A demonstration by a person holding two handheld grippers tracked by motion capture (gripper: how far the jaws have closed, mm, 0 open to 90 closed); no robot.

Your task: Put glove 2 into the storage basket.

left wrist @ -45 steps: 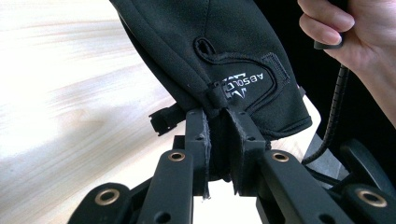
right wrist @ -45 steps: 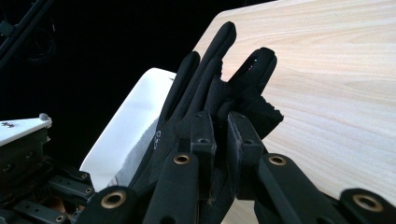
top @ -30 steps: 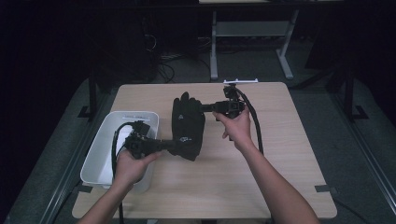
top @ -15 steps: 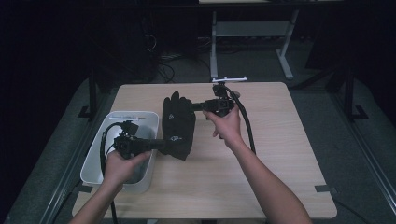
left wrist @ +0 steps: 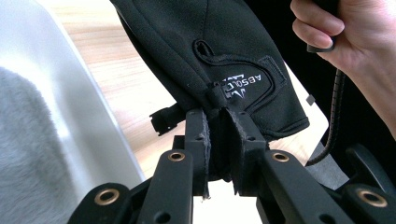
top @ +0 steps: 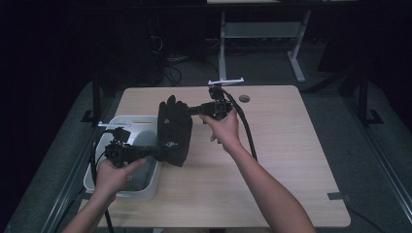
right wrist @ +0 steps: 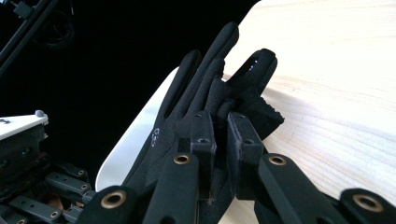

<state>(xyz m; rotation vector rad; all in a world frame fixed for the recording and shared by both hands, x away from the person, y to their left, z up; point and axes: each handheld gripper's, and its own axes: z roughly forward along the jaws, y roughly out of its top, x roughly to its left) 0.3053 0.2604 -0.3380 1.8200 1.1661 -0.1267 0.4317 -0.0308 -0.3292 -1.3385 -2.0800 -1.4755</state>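
A black glove (top: 174,130) hangs stretched between both grippers above the wooden table (top: 282,160). My left gripper (top: 163,153) is shut on the glove's cuff; in the left gripper view the pads pinch the cuff edge (left wrist: 219,100) just below the white logo. My right gripper (top: 190,110) is shut on the finger end; in the right gripper view the glove's fingers (right wrist: 219,88) fan out past the jaws. The glove hangs over the right rim of a white bin (top: 141,121).
The white bin stands at the table's left edge with something grey (left wrist: 28,154) inside. A small round hole (top: 244,98) sits near the table's far edge. Cables trail from both grippers. Beyond the table stands a white frame (top: 257,29) on dark floor.
Both hands have carried the glove leftward, from the table's middle to the bin's right rim. Both grips on the glove are unchanged.
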